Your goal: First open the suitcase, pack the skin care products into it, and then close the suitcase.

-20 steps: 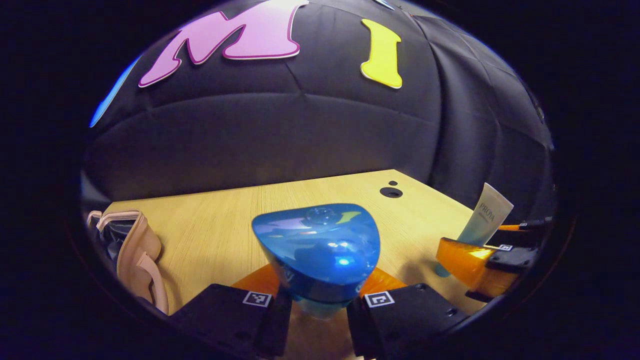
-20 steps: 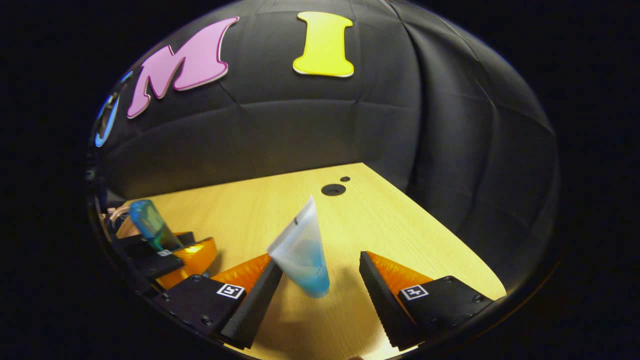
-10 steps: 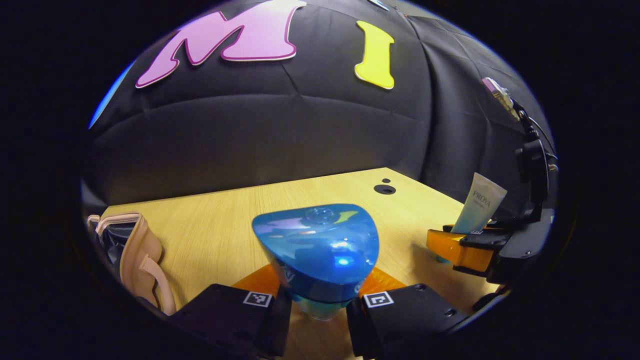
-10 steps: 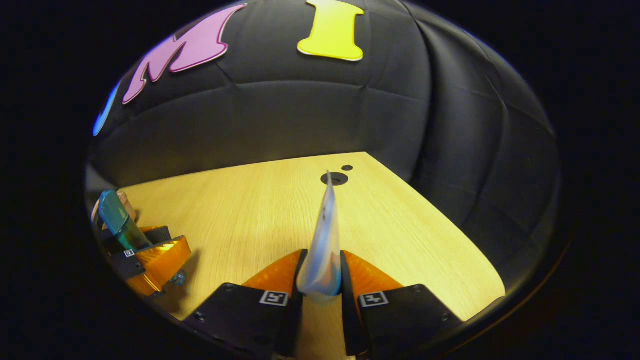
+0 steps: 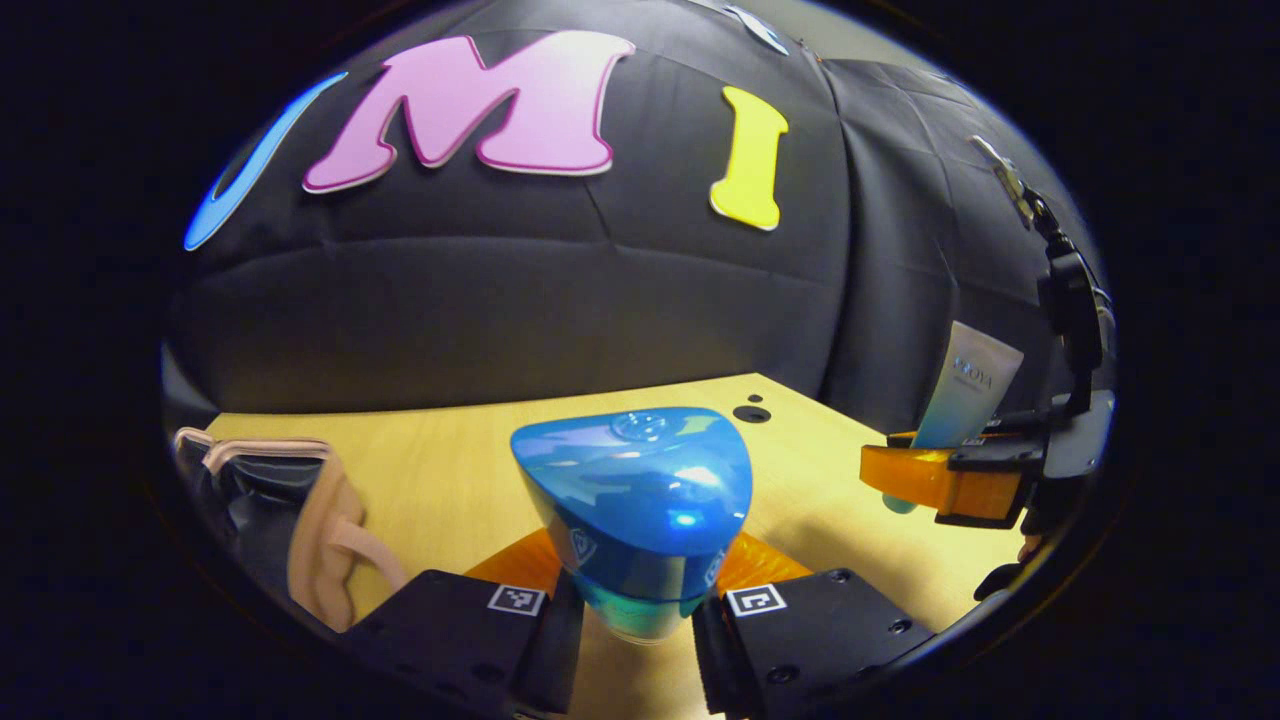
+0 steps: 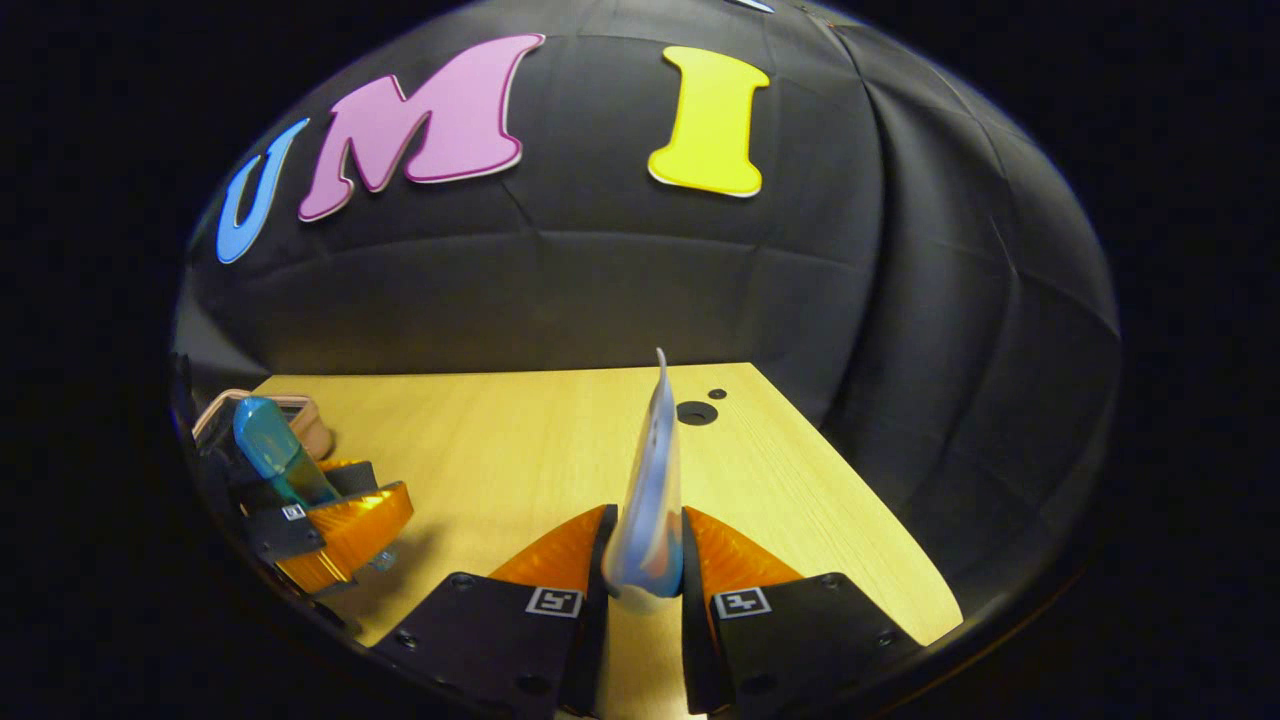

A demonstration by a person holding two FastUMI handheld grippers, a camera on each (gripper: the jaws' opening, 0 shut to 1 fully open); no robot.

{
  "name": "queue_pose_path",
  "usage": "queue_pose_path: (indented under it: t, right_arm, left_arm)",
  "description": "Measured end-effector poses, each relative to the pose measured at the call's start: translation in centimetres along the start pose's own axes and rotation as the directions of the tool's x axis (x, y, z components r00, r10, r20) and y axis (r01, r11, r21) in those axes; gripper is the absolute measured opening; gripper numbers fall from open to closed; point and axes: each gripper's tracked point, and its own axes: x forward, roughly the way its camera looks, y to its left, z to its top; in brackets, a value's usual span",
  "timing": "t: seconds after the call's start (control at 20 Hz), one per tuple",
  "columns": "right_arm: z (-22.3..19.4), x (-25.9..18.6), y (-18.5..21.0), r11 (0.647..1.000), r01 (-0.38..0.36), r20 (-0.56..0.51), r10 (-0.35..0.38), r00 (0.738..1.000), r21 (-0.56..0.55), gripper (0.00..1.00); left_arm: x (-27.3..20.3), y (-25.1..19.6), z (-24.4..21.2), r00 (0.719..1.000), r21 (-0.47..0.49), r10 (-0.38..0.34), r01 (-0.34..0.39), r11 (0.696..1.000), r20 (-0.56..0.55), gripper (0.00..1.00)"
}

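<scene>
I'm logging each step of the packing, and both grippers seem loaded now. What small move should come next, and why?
Probably carry both toward the open suitcase at the table's left edge. The left gripper is clamped on the blue bottle and the right gripper on the pale tube, both apparently held above the table, so nothing remains to grasp.

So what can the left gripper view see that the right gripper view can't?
Left gripper view: the glossy blue bottle's broad face, and the white-and-turquoise tube's printed front.

Right gripper view: that tube edge-on, pinched between its own hand-held gripper's fingers.

Both: the light wooden table, the beige-trimmed suitcase, and both items held.
</scene>
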Motion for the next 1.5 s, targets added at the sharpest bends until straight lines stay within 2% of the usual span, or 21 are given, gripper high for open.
queue_pose_path:
  t: [0.15, 0.2, 0.25, 0.3, 0.5, 0.6, 0.7, 0.8, 0.85, 0.9, 0.95, 1.0, 1.05, 1.1, 1.15, 1.2, 1.25, 1.3, 1.4, 1.45, 1.5]
  right_arm:
    - [1.6, -3.5, 2.8, 0.997, -0.068, 0.003, 0.069, 0.998, -0.025, 0.33]
    - [1.8, -4.5, 3.5, 0.995, -0.088, -0.013, 0.088, 0.996, -0.037, 0.33]
    - [2.5, -5.5, 4.1, 0.994, -0.103, -0.006, 0.103, 0.995, -0.044, 0.33]
    - [3.4, -6.3, 4.7, 0.992, -0.112, 0.013, 0.113, 0.994, -0.049, 0.33]
    - [5.1, -8.4, 8.3, 0.980, -0.183, 0.023, 0.186, 0.982, -0.080, 0.32]
    - [4.3, -9.1, 9.9, 0.973, -0.213, -0.007, 0.213, 0.977, -0.094, 0.33]
    - [3.9, -9.7, 11.1, 0.967, -0.239, -0.029, 0.238, 0.971, -0.087, 0.33]
    - [4.2, -10.5, 12.5, 0.961, -0.271, -0.043, 0.268, 0.962, -0.064, 0.33]
    - [4.5, -10.9, 13.2, 0.957, -0.287, -0.044, 0.285, 0.958, -0.054, 0.26]
    - [4.9, -11.3, 13.8, 0.951, -0.303, -0.036, 0.302, 0.953, -0.056, 0.26]
    - [5.2, -11.5, 14.2, 0.948, -0.312, -0.027, 0.311, 0.950, -0.067, 0.26]
    - [5.4, -11.8, 14.7, 0.942, -0.325, -0.021, 0.325, 0.946, -0.079, 0.33]
    - [5.5, -11.9, 15.1, 0.939, -0.333, -0.021, 0.332, 0.943, -0.087, 0.33]
    - [5.5, -12.1, 15.5, 0.934, -0.346, -0.024, 0.346, 0.938, -0.082, 0.26]
    - [5.6, -12.3, 15.9, 0.933, -0.354, -0.025, 0.353, 0.935, -0.073, 0.26]
    - [5.8, -12.5, 16.2, 0.931, -0.360, -0.027, 0.359, 0.933, -0.062, 0.26]
    - [6.1, -12.6, 16.8, 0.928, -0.368, -0.026, 0.367, 0.930, -0.055, 0.33]
    - [6.3, -12.7, 17.4, 0.924, -0.378, -0.019, 0.377, 0.926, -0.055, 0.32]
    - [6.9, -12.9, 19.0, 0.912, -0.404, -0.011, 0.404, 0.915, -0.066, 0.32]
    - [7.1, -12.9, 20.0, 0.905, -0.420, -0.012, 0.420, 0.908, -0.066, 0.32]
    - [7.4, -12.9, 21.1, 0.898, -0.435, -0.012, 0.436, 0.900, -0.059, 0.32]
  left_arm:
    - [-6.2, 4.3, 2.9, 0.998, 0.020, 0.067, -0.067, 0.998, 0.005, 0.51]
    - [-8.2, 6.3, 3.3, 0.995, 0.026, 0.097, -0.097, 0.995, -0.003, 0.48]
    - [-10.3, 8.5, 3.6, 0.992, 0.021, 0.127, -0.127, 0.992, -0.016, 0.51]
    - [-12.4, 10.7, 3.8, 0.987, 0.013, 0.160, -0.160, 0.987, -0.031, 0.48]
    - [-17.9, 21.1, 1.3, 0.933, 0.000, 0.332, -0.336, 0.942, -0.141, 0.51]
    - [-19.0, 25.4, -0.9, 0.898, 0.052, 0.392, -0.389, 0.920, -0.202, 0.47]
    - [-18.2, 27.6, -3.6, 0.872, 0.059, 0.387, -0.387, 0.920, -0.300, 0.55]
    - [-17.0, 28.2, -5.9, 0.847, 0.011, 0.346, -0.374, 0.928, -0.404, 0.54]
    - [-16.6, 28.4, -7.0, 0.825, -0.008, 0.337, -0.382, 0.924, -0.454, 0.53]
    - [-16.1, 28.6, -8.3, 0.811, -0.024, 0.311, -0.371, 0.928, -0.496, 0.51]
    - [-15.7, 28.8, -9.3, 0.789, -0.028, 0.298, -0.370, 0.929, -0.537, 0.54]
    - [-14.9, 29.1, -10.3, 0.765, -0.022, 0.281, -0.359, 0.933, -0.579, 0.52]
    - [-14.1, 29.5, -11.2, 0.735, -0.006, 0.276, -0.356, 0.934, -0.620, 0.51]
    - [-13.1, 29.9, -12.1, 0.698, 0.006, 0.268, -0.354, 0.935, -0.664, 0.52]
    - [-12.3, 30.1, -12.8, 0.670, 0.004, 0.251, -0.348, 0.938, -0.698, 0.52]
    - [-11.2, 30.5, -12.6, 0.667, 0.008, 0.254, -0.349, 0.937, -0.701, 0.55]
    - [-10.6, 30.7, -12.8, 0.636, 0.000, 0.244, -0.357, 0.934, -0.733, 0.52]
    - [-10.4, 30.6, -12.8, 0.622, -0.008, 0.238, -0.366, 0.931, -0.746, 0.51]
    - [-9.3, 31.6, -11.9, 0.622, 0.004, 0.260, -0.382, 0.924, -0.739, 0.54]
    - [-9.3, 32.1, -11.5, 0.613, 0.030, 0.287, -0.394, 0.919, -0.736, 0.49]
    - [-9.3, 32.1, -11.5, 0.612, 0.039, 0.294, -0.394, 0.918, -0.735, 0.50]
